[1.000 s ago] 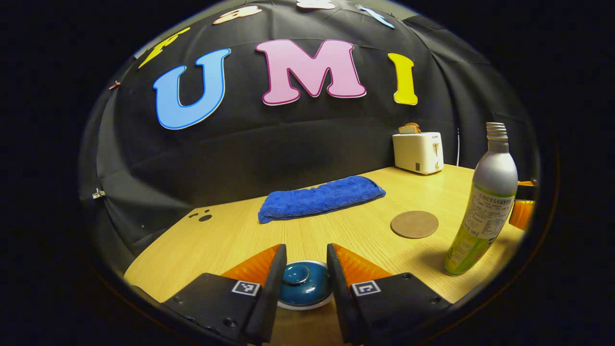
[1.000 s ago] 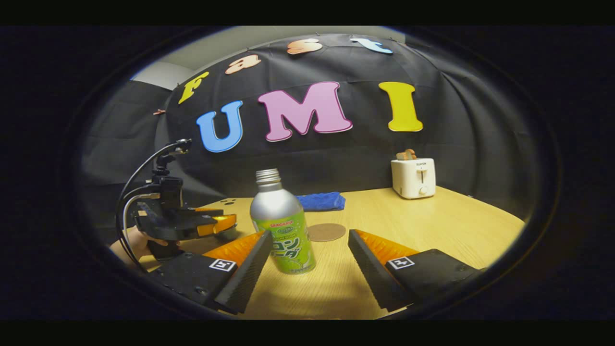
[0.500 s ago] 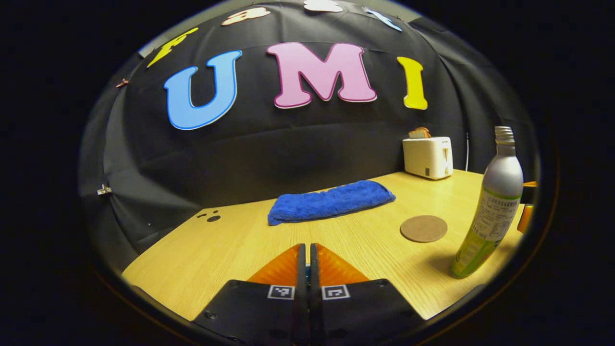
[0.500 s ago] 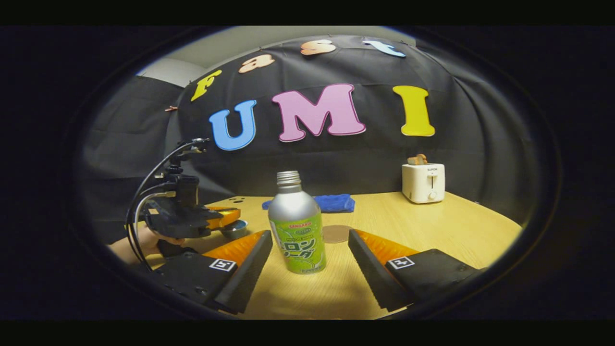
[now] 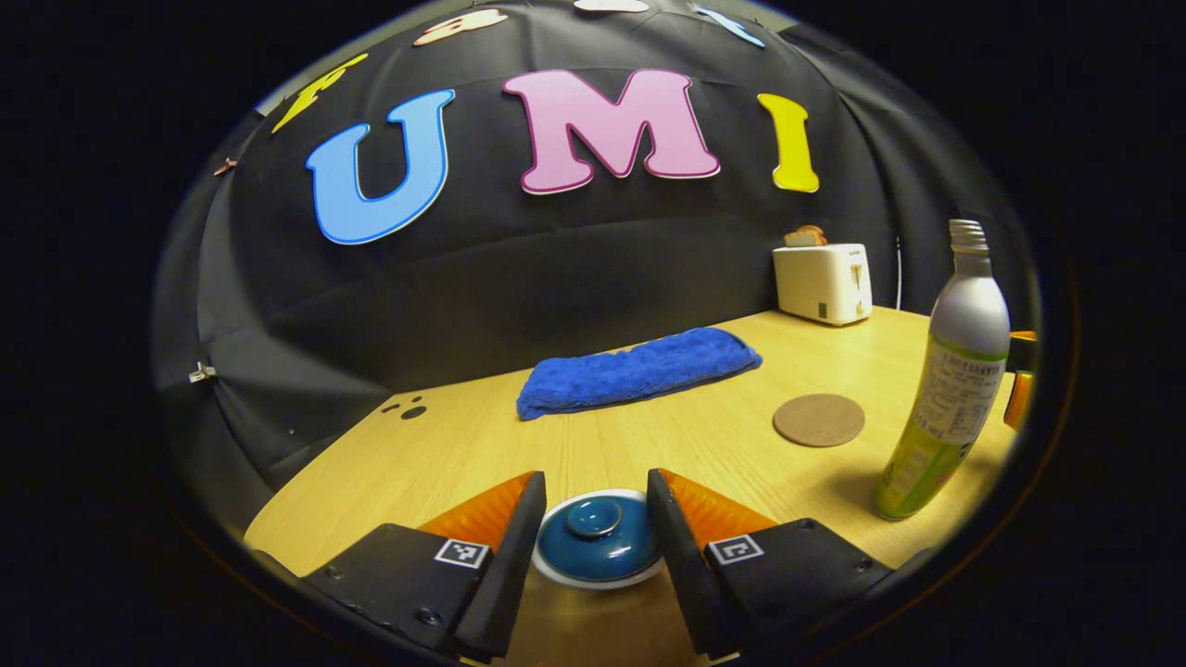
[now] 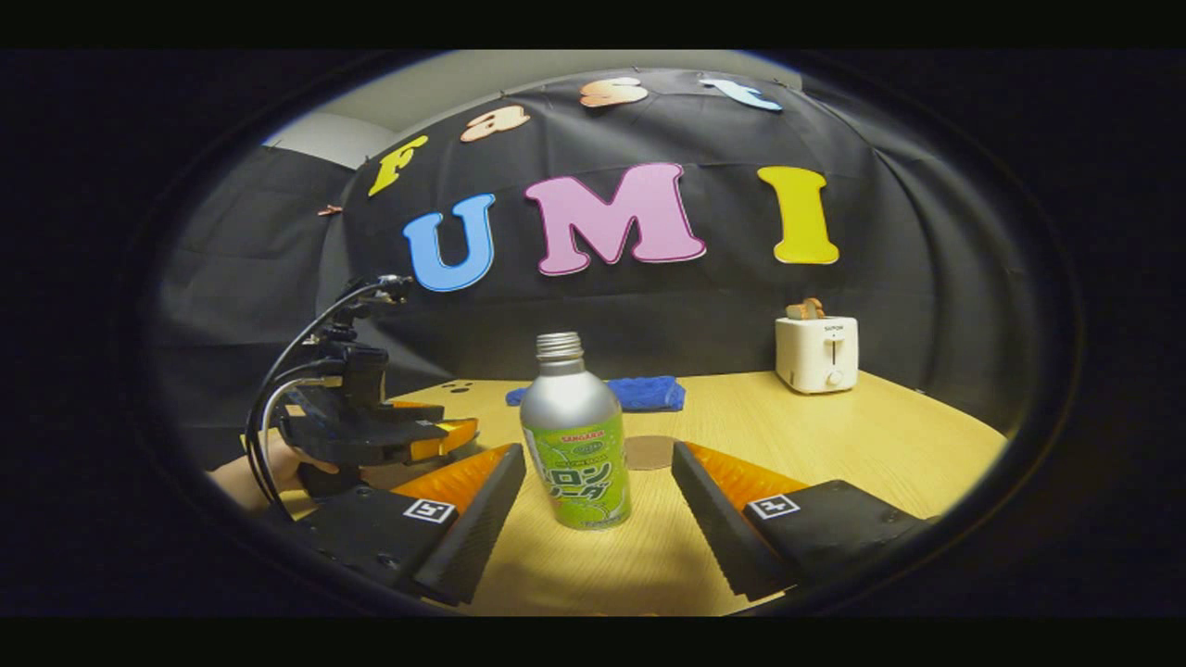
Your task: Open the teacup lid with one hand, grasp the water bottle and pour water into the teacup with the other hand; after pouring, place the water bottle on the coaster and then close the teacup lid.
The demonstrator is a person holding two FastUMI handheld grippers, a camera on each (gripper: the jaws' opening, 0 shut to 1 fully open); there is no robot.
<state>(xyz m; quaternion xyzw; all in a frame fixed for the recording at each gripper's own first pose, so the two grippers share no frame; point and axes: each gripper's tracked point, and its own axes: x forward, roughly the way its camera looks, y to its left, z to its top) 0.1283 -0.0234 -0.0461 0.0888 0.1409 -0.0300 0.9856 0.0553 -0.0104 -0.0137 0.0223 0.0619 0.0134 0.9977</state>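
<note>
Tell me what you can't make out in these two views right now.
- Teacup body: left gripper view, hidden under its lid.
- Coaster: right gripper view, near edge behind the water bottle.
- Water level: both views, bottle is opaque.
- Left gripper: right gripper view, jaw gap too small to judge.

Blue teacup lid [image 5: 598, 540], knob up, sits on white-rimmed cup. Uncapped silver-and-green water bottle [image 6: 574, 435] stands upright on wooden table, w/ round brown coaster [image 5: 819, 420] bare, just behind it.
</note>
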